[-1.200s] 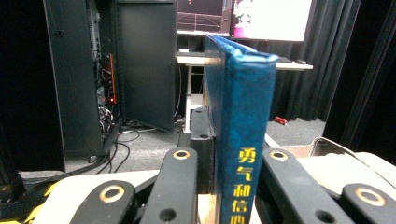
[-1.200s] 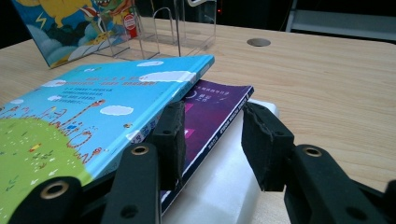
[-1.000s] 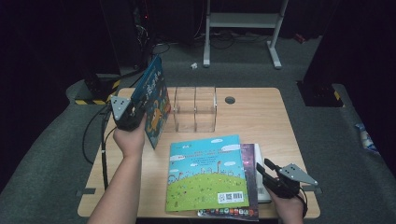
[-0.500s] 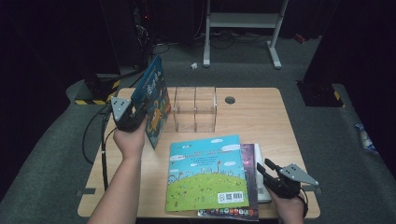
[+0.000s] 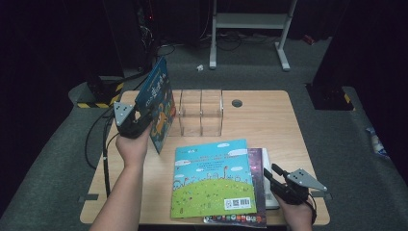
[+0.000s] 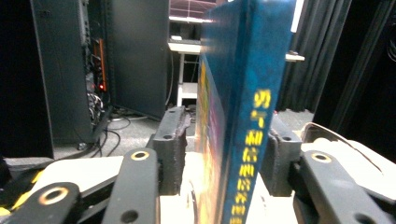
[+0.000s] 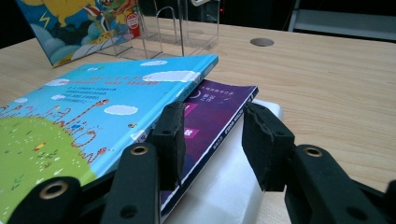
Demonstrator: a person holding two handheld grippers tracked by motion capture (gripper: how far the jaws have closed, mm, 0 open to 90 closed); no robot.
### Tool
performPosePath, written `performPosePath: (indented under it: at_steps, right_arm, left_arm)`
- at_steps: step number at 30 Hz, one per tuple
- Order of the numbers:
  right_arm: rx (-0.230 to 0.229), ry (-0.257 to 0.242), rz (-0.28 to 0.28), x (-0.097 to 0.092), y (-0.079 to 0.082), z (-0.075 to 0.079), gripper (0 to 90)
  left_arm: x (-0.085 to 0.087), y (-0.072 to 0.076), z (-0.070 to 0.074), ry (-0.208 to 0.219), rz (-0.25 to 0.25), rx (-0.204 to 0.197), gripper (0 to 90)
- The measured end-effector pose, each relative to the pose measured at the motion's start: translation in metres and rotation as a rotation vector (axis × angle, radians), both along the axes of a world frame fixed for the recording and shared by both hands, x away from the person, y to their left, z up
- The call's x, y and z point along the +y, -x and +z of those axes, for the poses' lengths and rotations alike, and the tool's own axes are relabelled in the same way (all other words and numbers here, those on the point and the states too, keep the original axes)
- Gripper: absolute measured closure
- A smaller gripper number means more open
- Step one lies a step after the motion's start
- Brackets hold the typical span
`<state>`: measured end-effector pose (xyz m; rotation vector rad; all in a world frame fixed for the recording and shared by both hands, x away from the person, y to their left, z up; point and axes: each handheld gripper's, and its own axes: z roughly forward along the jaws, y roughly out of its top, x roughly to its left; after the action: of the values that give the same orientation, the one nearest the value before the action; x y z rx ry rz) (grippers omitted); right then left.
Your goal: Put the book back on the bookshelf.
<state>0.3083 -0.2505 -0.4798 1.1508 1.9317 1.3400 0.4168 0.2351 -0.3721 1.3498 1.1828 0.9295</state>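
Observation:
A dark blue picture book (image 5: 156, 103) stands upright and tilted at the left side of a clear acrylic rack (image 5: 201, 111). My left gripper (image 5: 144, 115) straddles its spine (image 6: 243, 70). The jaws have just been opening, and a gap shows between the left pad (image 6: 172, 149) and the cover, so the left gripper (image 6: 226, 135) is open around the book. My right gripper (image 5: 270, 172) is open low over the right edge of a flat stack. That stack is a light-blue book (image 7: 93, 102), a purple book (image 7: 215, 107) and a white book (image 7: 233, 182). The right gripper (image 7: 212, 135) presses on nothing.
The wooden table (image 5: 269, 120) has a round cable hole (image 5: 236, 103) behind the rack. A black cable (image 5: 103, 144) trails off the table's left edge. A white-legged stand (image 5: 250, 21) and dark cabinets stand on the floor beyond.
Both hands, the upright blue book and the flat stack keep their places in the high view.

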Motion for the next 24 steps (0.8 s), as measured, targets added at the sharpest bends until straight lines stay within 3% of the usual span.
performPosePath:
  at_steps: [12, 24]
  right_arm:
    - [0.002, 0.005, 0.007, 0.002, 0.000, 0.000, 58.9]
    - [0.007, 0.011, 0.015, 0.003, 0.000, -0.001, 58.6]
  left_arm:
    - [0.008, 0.013, -0.010, 0.035, -0.059, 0.042, 44.1]
    - [0.017, 0.031, -0.029, 0.038, -0.092, 0.077, 39.1]
